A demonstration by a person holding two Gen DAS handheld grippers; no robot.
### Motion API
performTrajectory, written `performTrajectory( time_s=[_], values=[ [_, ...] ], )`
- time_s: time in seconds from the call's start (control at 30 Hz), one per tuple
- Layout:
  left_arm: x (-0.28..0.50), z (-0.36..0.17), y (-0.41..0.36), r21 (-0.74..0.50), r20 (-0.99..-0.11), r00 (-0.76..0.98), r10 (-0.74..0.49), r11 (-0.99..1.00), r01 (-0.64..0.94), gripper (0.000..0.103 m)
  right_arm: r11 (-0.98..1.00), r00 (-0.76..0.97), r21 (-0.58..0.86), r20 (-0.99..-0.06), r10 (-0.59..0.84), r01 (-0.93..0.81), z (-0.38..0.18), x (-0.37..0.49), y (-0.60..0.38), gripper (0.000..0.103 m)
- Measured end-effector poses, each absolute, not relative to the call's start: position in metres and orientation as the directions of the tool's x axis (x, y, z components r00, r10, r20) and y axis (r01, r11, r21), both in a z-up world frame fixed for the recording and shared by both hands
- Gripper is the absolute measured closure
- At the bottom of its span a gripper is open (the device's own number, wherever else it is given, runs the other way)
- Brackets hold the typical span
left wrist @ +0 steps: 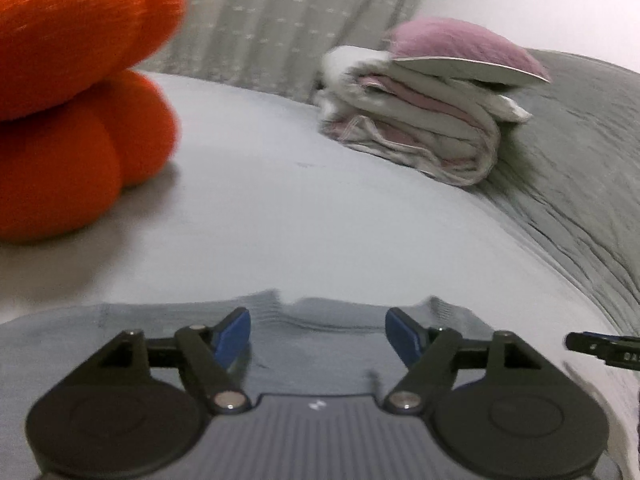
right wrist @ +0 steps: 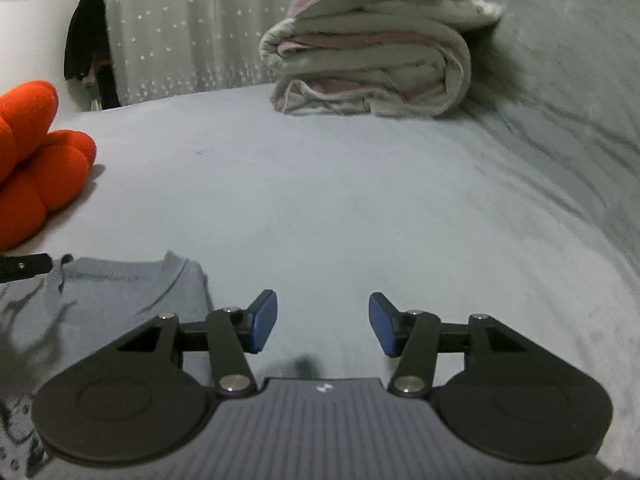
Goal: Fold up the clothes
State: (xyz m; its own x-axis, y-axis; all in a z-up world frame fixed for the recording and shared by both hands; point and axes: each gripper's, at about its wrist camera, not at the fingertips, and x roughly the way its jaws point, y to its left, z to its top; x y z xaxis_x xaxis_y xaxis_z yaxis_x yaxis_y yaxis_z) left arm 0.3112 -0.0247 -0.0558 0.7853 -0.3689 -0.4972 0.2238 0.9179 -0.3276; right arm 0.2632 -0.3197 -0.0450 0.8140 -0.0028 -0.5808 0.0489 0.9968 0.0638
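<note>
Jaws of the left gripper (left wrist: 318, 334) gape, empty, over the flat grey-blue knitted garment (left wrist: 320, 344); the right gripper (right wrist: 323, 326) likewise stands parted, grasping nothing, above pale bedsheet (right wrist: 320, 200).

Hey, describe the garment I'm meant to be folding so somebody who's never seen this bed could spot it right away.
Start at the bed with its pale sheet. At its near edge, under the left gripper, lies the grey-blue sweater, spread flat with its ribbed neckline facing the far side. Unlike the orange plush cushion and the bundled white-and-pink blanket farther back, it is thin and flat.

Grey sweater (left wrist: 312, 344), orange cushion (left wrist: 76, 120), star-dotted curtain (right wrist: 188, 28)
</note>
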Motion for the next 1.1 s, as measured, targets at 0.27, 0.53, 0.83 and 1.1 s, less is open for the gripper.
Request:
performTrajectory(
  time_s=[0.27, 0.53, 0.83, 1.1],
  values=[
    [0.311, -0.079, -0.052, -0.386, -0.486, 0.720, -0.496, 0.861, 0.332, 0.027, 0.996, 0.747, 0.069, -0.659, 0.090, -0.059, -0.075, 0.268, -0.300, 0.095],
    [0.309, -0.079, -0.059, -0.354, -0.498, 0.719, -0.484, 0.871, 0.340, 0.027, 0.979, 0.806, -0.149, -0.558, -0.199, 0.138, -0.056, 0.252, -0.310, 0.097],
    [0.308, -0.078, -0.067, -0.301, -0.515, 0.723, -0.461, 0.887, 0.351, 0.024, 0.889, 0.760, -0.345, -0.478, -0.442, 0.300, -0.080, 0.245, -0.332, 0.098],
    [0.308, -0.078, -0.067, -0.292, -0.518, 0.722, -0.458, 0.888, 0.354, 0.023, 0.914, 0.749, -0.279, -0.528, -0.401, 0.293, -0.083, 0.248, -0.339, 0.068]
  ],
)
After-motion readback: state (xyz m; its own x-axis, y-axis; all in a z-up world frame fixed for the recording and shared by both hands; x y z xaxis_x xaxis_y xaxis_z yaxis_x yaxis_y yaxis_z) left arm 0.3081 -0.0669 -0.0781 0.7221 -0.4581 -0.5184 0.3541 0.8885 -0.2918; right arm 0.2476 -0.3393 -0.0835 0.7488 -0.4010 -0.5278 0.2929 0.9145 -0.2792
